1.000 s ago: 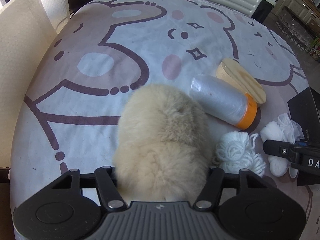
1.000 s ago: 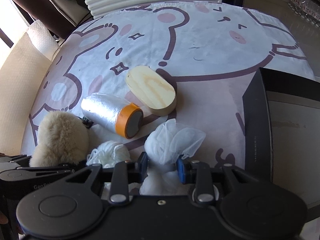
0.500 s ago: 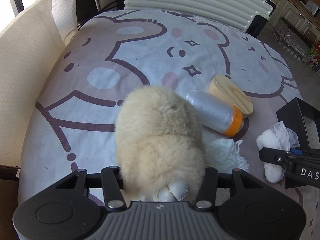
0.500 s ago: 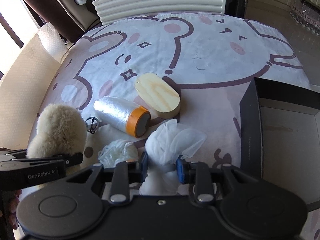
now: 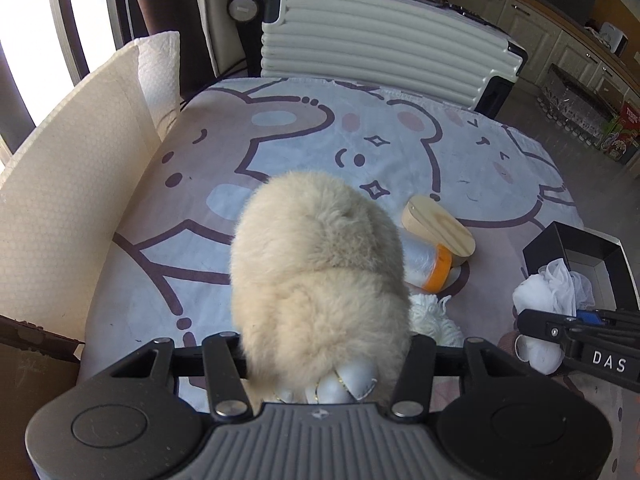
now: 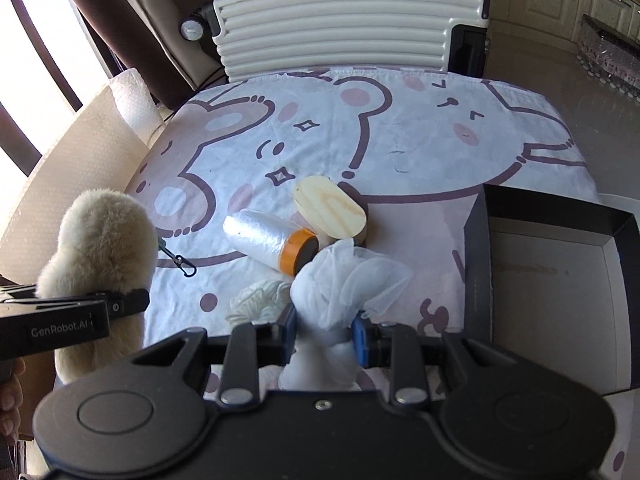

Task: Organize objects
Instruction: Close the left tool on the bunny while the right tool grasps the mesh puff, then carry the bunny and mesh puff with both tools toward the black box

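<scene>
gripping fluffy toy (image 5: 320,280) between left gripper (image 5: 324,356) fingers | right gripper (image 6: 325,330) clamping mesh bundle (image 6: 348,280)

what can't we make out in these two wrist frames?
- Left wrist view: the cream fluffy plush keychain in the left gripper hides most of the clear film roll with orange end and white yarn bundle.
- Right wrist view: the white mesh pouch in the right gripper covers part of the oval wooden block.
- Black open box: near end cut off by the right gripper body.
</scene>
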